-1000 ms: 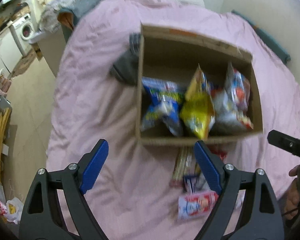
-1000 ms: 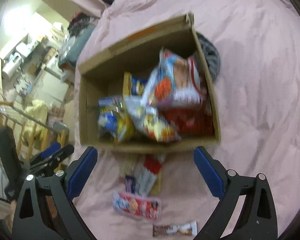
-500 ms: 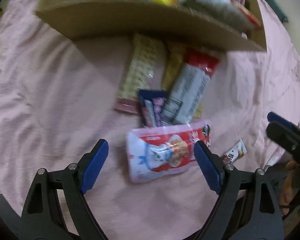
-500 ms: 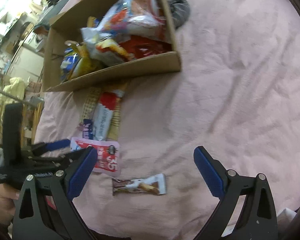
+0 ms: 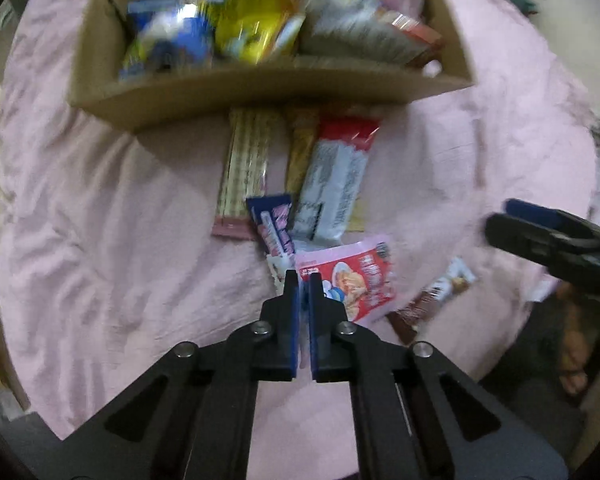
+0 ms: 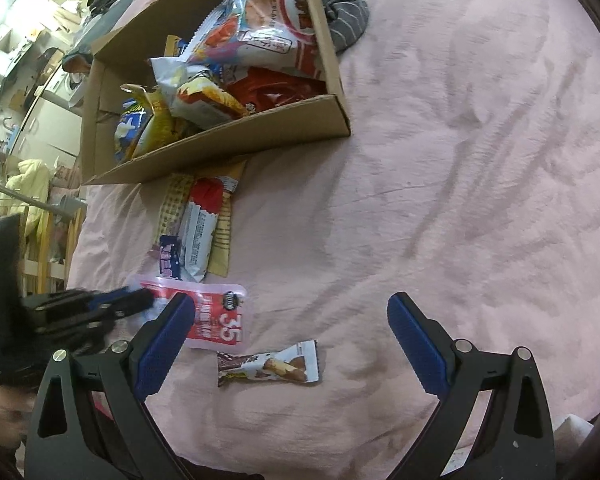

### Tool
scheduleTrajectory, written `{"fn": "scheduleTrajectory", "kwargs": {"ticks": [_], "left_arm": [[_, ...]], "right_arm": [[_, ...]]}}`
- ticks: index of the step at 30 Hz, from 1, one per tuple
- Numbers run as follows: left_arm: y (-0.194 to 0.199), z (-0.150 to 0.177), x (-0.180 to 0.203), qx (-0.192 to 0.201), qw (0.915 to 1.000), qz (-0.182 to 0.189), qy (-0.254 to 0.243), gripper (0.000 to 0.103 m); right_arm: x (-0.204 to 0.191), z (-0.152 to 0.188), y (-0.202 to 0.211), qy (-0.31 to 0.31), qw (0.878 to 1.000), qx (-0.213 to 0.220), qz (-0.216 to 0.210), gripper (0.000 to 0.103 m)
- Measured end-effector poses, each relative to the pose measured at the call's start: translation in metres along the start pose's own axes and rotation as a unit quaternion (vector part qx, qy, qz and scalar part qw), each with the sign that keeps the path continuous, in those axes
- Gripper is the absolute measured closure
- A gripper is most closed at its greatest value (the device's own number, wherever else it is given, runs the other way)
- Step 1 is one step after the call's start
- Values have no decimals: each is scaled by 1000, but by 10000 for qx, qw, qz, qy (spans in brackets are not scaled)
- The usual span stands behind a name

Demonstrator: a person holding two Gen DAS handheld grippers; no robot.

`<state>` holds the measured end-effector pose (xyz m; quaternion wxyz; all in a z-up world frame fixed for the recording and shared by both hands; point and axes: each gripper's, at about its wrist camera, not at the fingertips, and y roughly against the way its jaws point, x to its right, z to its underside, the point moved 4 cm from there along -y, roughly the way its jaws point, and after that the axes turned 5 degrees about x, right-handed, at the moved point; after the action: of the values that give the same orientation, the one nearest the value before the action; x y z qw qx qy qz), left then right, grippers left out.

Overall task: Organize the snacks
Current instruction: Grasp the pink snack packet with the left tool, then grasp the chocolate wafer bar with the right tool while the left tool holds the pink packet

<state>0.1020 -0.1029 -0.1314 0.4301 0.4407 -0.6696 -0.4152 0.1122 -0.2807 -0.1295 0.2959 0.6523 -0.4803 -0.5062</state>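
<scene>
Now that my left tongs [image 5: 303, 280] have clamped onto the pink snack packet [image 5: 352, 280] on the bed [image 5: 100, 240], it can go into the box [image 5: 260, 92]; right tongs [image 6: 288, 328] gape empty

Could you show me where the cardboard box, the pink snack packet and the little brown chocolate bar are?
cardboard box [image 6: 236, 140]: right wrist view, on its near front wall.
pink snack packet [image 6: 216, 320]: right wrist view, on the red printed middle.
chocolate bar [image 6: 268, 368]: right wrist view, on the middle of the wrapper.
</scene>
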Motion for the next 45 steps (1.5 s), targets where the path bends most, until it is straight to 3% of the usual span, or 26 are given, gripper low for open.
{"fn": "scheduleTrajectory", "kwargs": {"ticks": [5,8,11,13,18,24,30,38,45], "left_arm": [[28,-5,10,180,9974,703,-33,102],[26,-3,18,114,9970,761,-86,102],[9,-7,33,-156,9979,586,-212,100],[-4,-8,37,-306,9979,537,-196,94],[-39,-9,49,-683,9961,528,-161,94],[-45,-19,45,-415,9984,370,-65,97],[-1,-28,27,14,9997,164,-165,97],[31,-28,-20,378,9988,-296,-128,97],[28,-26,-44,495,9980,-235,322,97]], "right_arm": [[-3,-2,-1,-30,10000,26,-40,3],[-1,-4,0,-110,9999,52,-55,3],[1,-7,4,-158,9998,122,-90,3],[4,-7,6,-187,9997,156,-98,3],[12,-8,9,-288,9994,157,-136,3],[11,-4,3,-232,9995,-19,-192,3],[-4,20,-29,175,9959,-875,-141,3],[-37,51,-66,1332,9786,-1429,644,0],[-49,65,-84,1737,9655,-1575,1132,0]]}}
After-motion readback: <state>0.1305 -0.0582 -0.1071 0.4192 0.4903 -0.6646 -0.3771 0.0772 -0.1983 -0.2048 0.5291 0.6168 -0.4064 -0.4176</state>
